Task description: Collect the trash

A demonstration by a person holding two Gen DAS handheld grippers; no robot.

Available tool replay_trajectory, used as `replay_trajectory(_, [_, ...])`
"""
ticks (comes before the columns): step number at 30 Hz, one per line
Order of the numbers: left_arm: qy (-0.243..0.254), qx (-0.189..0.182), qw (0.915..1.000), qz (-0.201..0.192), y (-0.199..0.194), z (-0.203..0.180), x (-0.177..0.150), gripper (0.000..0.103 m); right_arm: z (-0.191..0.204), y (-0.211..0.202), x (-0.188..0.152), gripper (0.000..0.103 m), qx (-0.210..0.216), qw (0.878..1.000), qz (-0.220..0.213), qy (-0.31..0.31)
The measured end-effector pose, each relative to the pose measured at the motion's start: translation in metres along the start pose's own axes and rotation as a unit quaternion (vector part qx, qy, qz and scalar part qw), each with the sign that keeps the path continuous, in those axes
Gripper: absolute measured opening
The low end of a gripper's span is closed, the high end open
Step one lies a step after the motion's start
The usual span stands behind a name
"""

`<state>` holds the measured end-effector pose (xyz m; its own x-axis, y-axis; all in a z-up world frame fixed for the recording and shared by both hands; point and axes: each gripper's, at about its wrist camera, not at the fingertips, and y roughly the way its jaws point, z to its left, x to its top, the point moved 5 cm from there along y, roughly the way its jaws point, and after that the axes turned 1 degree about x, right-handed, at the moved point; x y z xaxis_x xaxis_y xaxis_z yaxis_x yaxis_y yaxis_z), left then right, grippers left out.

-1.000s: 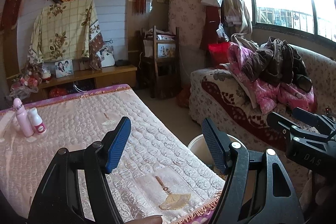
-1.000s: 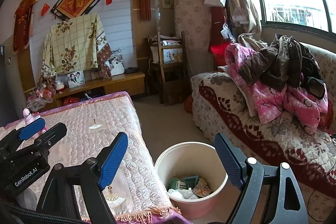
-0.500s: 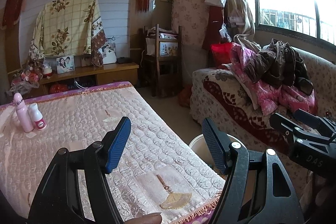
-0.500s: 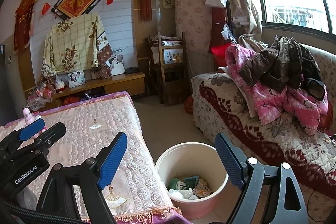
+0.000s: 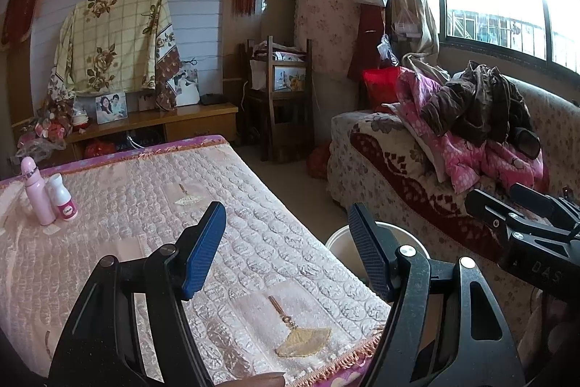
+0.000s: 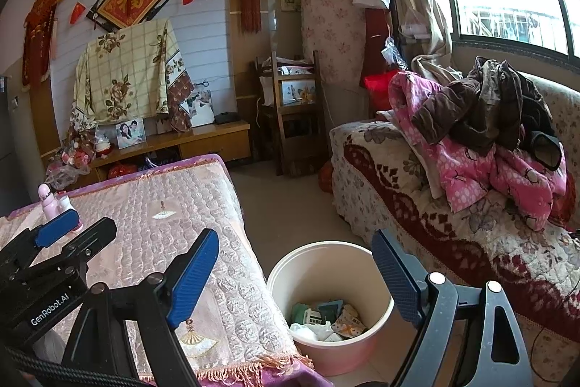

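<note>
A cream trash bucket [image 6: 281,272] with a pink base stands on the floor between the table and the sofa. Crumpled paper and small wrappers [image 6: 326,318] lie in it. My right gripper [image 6: 295,238] hangs open just above and in front of the bucket, nothing between its blue pads. My left gripper [image 5: 286,216] is open too, over the table's right edge, with nothing in it. Only the bucket's rim [image 5: 335,238] shows past its right finger. Each gripper shows at the edge of the other's view.
A table under a pink quilted cloth [image 5: 127,205] carries a pink bottle [image 5: 34,191] and a small white bottle [image 5: 65,200] at its far left. A sofa [image 6: 417,205] piled with clothes [image 6: 489,133] fills the right. A wooden chair [image 6: 290,111] and low cabinet [image 6: 203,140] stand behind.
</note>
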<state>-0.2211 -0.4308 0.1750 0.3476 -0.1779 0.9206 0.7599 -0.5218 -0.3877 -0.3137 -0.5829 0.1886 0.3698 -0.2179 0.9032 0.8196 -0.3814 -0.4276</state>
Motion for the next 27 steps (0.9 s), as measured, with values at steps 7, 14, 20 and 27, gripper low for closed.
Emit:
replay_trajectory(7, [0.0, -0.001, 1.0, 0.004, 0.001, 0.002, -0.003, 0.069, -0.002, 0.004, -0.003, 0.085, 0.001, 1.0, 0.008, 0.0])
replay_trajectory(14, [0.0, -0.002, 1.0, 0.007, 0.003, 0.002, -0.005, 0.069, -0.003, 0.007, -0.005, 0.085, 0.002, 1.0, 0.012, -0.001])
replay_trajectory(20, [-0.001, -0.003, 1.0, 0.008, 0.005, 0.004, -0.009, 0.069, -0.005, 0.009, -0.007, 0.086, 0.001, 1.0, 0.015, 0.0])
replay_trajectory(27, [-0.004, -0.005, 0.9999, 0.014, 0.008, 0.007, -0.015, 0.069, -0.006, 0.011, -0.009, 0.087, 0.001, 1.0, 0.017, 0.0])
